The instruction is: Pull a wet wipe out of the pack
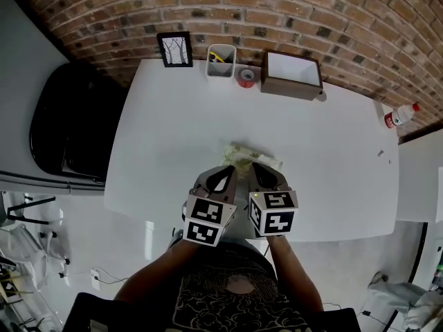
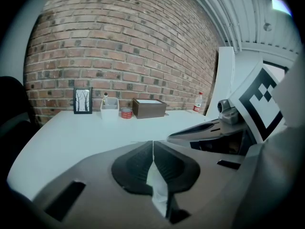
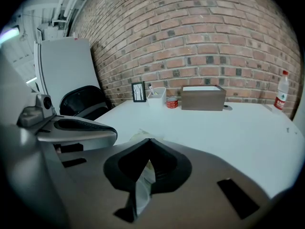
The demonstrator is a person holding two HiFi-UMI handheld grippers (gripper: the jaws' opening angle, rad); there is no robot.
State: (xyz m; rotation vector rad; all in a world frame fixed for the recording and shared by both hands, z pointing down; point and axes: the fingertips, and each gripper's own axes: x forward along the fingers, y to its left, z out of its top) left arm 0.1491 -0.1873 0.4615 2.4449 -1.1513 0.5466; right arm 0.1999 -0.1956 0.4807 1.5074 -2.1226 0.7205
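Observation:
The wet wipe pack (image 1: pixel 250 157), pale yellow-green and crumpled, lies on the white table (image 1: pixel 180 123) just beyond both grippers. My left gripper (image 1: pixel 223 174) hovers at the pack's near left, shut on a white wet wipe (image 2: pixel 157 187) that hangs down between its jaws. My right gripper (image 1: pixel 266 173) is beside it on the right, also shut, with a pale strip of wipe (image 3: pixel 141 187) pinched low between its jaws. In the right gripper view an edge of the pack (image 3: pixel 138 135) peeks past the jaws. How the wipe runs between the grippers is hidden.
Along the back by the brick wall stand a framed picture (image 1: pixel 175 50), a white holder (image 1: pixel 221 62), a red tape roll (image 1: pixel 246 77) and a brown box (image 1: pixel 292 75). A bottle (image 1: pixel 400 116) stands at the far right. A black chair (image 1: pixel 73 123) is left of the table.

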